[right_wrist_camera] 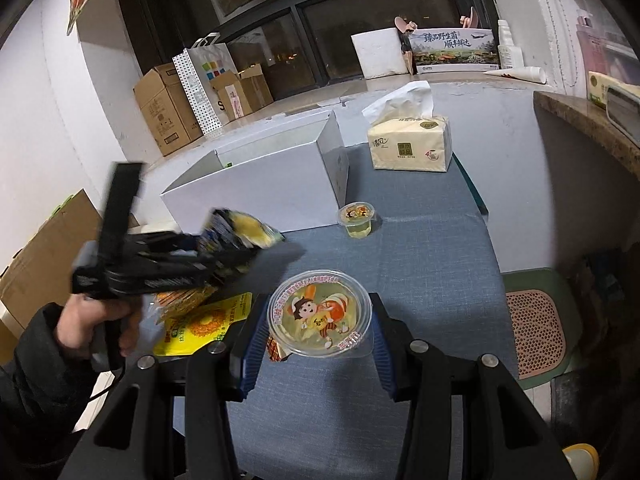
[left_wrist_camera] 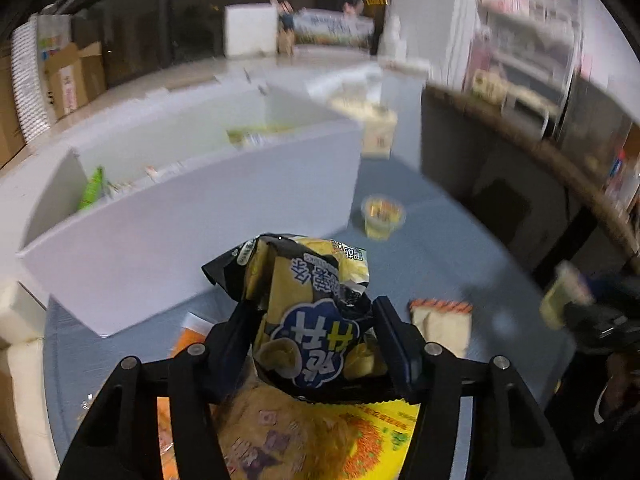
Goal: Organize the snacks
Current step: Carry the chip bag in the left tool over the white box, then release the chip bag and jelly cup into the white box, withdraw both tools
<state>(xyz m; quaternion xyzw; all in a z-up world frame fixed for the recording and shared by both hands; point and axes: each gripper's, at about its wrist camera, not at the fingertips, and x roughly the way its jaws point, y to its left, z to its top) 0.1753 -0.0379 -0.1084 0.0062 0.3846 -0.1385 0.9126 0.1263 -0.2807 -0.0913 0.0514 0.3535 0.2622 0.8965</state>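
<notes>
While my left tool (left_wrist_camera: 316,328) is pinching the black-and-yellow chip bag (left_wrist_camera: 308,300), my right tool (right_wrist_camera: 316,330) is gripping a jelly cup (right_wrist_camera: 319,314).

Both snacks are being held above the blue surface (right_wrist_camera: 420,248); the chip bag is hanging just before the open white box (right_wrist_camera: 264,184), and a second jelly cup (right_wrist_camera: 357,221) is sitting beside that box.

L gripper (left_wrist_camera: 316,332) raised, jaws clamped on load, R gripper (right_wrist_camera: 316,328) low, jaws closed round load
</notes>
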